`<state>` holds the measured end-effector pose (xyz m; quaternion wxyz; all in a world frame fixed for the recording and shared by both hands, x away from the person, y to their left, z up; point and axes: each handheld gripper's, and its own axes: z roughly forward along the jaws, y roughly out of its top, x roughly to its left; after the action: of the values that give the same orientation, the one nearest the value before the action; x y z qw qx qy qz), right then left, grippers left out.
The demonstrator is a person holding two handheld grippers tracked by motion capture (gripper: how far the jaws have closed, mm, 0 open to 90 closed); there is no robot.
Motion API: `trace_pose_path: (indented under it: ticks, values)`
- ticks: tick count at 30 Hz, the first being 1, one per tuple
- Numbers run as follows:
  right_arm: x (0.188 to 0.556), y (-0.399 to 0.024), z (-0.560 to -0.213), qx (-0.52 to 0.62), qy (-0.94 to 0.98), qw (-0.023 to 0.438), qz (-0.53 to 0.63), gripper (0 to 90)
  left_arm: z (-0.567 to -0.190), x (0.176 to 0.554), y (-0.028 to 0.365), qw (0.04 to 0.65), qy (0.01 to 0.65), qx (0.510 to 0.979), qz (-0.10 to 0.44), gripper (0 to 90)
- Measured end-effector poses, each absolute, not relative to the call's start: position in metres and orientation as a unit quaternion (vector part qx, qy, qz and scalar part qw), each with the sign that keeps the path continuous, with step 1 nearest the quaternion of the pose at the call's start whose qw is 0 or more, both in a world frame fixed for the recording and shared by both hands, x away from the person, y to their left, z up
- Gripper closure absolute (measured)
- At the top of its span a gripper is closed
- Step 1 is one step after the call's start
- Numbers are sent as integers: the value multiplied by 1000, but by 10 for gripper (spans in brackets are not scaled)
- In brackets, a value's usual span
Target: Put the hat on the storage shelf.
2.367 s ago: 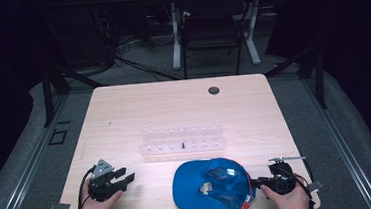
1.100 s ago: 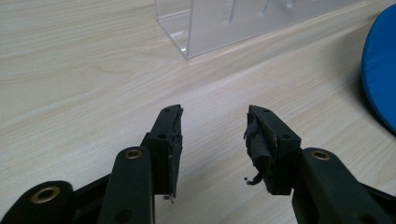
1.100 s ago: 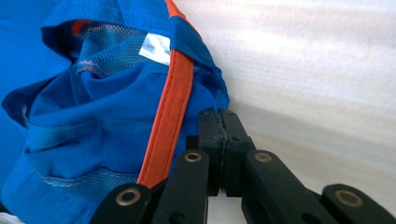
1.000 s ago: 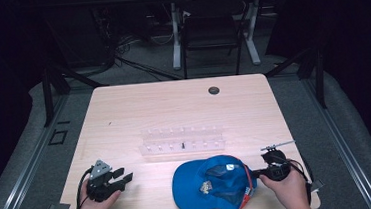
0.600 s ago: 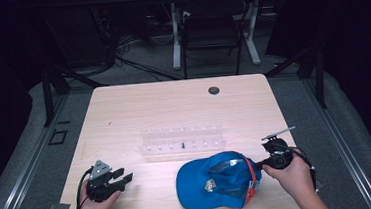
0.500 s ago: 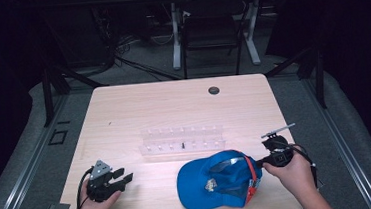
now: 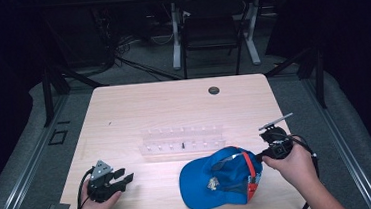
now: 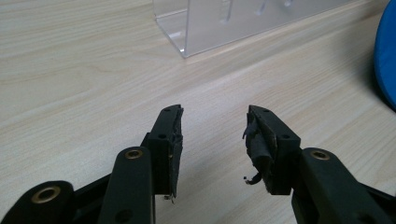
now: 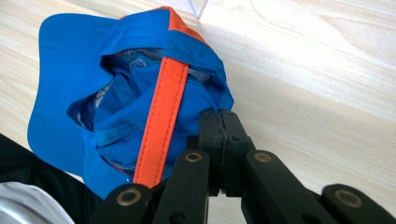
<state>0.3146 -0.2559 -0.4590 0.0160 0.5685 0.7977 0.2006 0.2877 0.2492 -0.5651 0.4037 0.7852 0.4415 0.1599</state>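
A blue cap (image 7: 219,179) with an orange strap (image 9: 161,107) lies upside down near the table's front edge, its hollow inside facing up. My right gripper (image 7: 260,155) is at the cap's right rim, its jaws shut on the blue fabric (image 9: 212,100) beside the strap, and that side of the cap is raised off the table. My left gripper (image 7: 126,179) rests on the table at the front left, well apart from the cap. Its jaws are open with nothing between them (image 8: 214,126). The cap's brim edge (image 8: 386,60) shows far to the right in the left gripper view.
A clear plastic rack (image 7: 182,140) stands across the middle of the table, just beyond the cap; its corner (image 8: 233,18) lies ahead of the left gripper. A black grommet (image 7: 214,90) sits near the far edge. A chair and desk legs stand beyond the table.
My right gripper has closed on the cap's right rim and moved up and away from the front edge, raising that side. The left gripper has stayed still.
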Motion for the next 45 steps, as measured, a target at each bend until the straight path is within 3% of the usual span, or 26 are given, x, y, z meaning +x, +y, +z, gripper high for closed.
trace_pose_path:
  ticks: [20, 40, 45]
  values:
    - [322, -248, -429, 586, 793, 3, 167, 898, -566, 288, 249, 402, 440, 787, 158, 562]
    - [328, -238, -389, 586, 778, -62, 219, 899, -565, 287, 249, 404, 444, 784, 160, 562]
    - [330, -240, -380, 581, 768, -102, 249, 900, -565, 287, 250, 405, 443, 783, 161, 562]
